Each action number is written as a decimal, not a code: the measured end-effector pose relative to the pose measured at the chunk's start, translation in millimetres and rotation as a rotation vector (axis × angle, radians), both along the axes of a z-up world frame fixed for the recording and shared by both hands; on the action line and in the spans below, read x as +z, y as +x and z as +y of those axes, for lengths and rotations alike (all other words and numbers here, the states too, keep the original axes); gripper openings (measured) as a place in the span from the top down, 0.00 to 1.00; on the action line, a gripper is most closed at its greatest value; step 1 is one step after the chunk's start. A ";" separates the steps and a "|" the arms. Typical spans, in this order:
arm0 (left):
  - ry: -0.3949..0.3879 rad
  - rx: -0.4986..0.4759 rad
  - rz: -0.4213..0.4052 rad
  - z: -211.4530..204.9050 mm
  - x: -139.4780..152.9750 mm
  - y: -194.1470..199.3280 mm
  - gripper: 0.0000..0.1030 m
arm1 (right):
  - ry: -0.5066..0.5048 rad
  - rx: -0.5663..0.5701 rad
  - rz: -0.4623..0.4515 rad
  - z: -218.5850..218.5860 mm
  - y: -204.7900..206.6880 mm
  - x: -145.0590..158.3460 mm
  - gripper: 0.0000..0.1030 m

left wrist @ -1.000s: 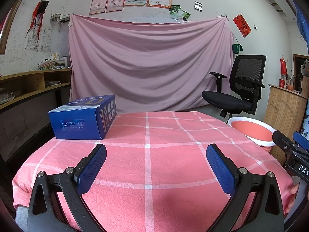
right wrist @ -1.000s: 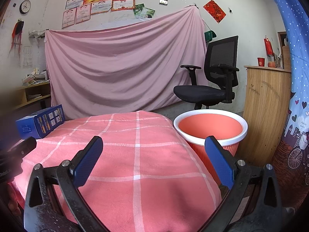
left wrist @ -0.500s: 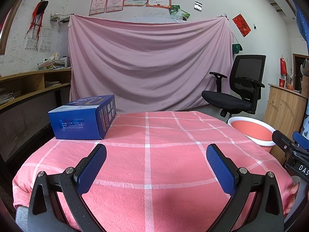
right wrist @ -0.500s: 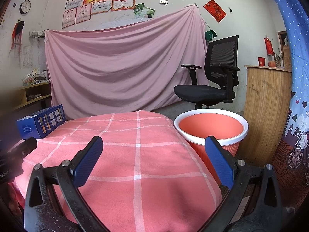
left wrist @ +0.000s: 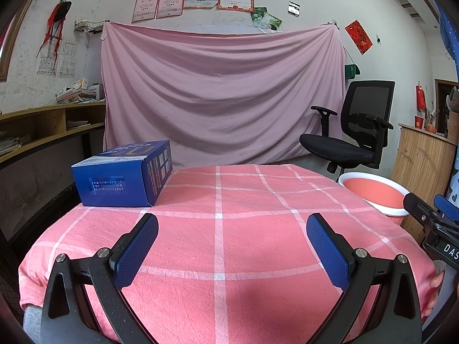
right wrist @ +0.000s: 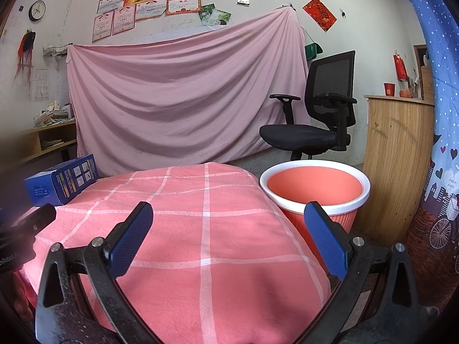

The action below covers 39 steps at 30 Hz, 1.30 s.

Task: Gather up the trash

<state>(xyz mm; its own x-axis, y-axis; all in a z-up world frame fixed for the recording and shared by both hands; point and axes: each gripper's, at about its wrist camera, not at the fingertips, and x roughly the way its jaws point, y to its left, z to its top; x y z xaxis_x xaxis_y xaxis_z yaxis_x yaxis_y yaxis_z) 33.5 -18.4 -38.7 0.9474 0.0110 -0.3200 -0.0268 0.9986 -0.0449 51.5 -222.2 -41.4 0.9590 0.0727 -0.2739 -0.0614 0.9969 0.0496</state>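
A blue cardboard box (left wrist: 123,179) lies on the far left of the pink checked tablecloth (left wrist: 229,229); the right wrist view shows the box (right wrist: 61,180) at its left edge. An orange bin with a white rim (right wrist: 314,189) stands on the floor off the table's right side, and the bin (left wrist: 375,193) also shows in the left wrist view. My left gripper (left wrist: 232,229) hovers open over the near part of the cloth, holding nothing. My right gripper (right wrist: 228,219) is open too, over the table's right half, its right finger in front of the bin.
A black office chair (right wrist: 315,120) stands behind the bin before a pink draped sheet (left wrist: 221,94). A wooden cabinet (right wrist: 398,166) is right of the bin. Wooden shelves (left wrist: 43,132) with papers run along the left wall. A hand (left wrist: 434,289) shows at the table's right edge.
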 end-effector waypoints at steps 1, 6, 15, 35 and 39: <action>0.000 0.000 0.000 0.0 0.0 0.1 0.02 | 0.000 0.000 0.000 0.9 -0.1 -0.1 0.00; 0.000 0.000 0.000 0.4 0.1 0.0 0.02 | 0.001 0.001 0.002 0.6 -0.1 -0.2 0.00; 0.000 0.000 0.000 0.2 0.1 0.1 0.02 | 0.002 0.002 0.003 3.6 -0.4 -0.8 0.00; 0.002 -0.001 0.000 0.3 0.1 0.2 0.02 | 0.004 0.007 0.007 3.7 -0.1 -2.2 0.00; 0.002 0.000 0.000 0.0 0.2 0.0 0.02 | 0.005 0.006 0.007 3.8 -0.1 -2.1 0.00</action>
<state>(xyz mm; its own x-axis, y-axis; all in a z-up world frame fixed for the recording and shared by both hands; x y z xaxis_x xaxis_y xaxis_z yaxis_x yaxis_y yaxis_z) 33.5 -18.4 -38.5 0.9475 0.0112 -0.3197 -0.0264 0.9987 -0.0432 51.4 -218.3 -43.4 0.9567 0.0800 -0.2798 -0.0673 0.9962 0.0548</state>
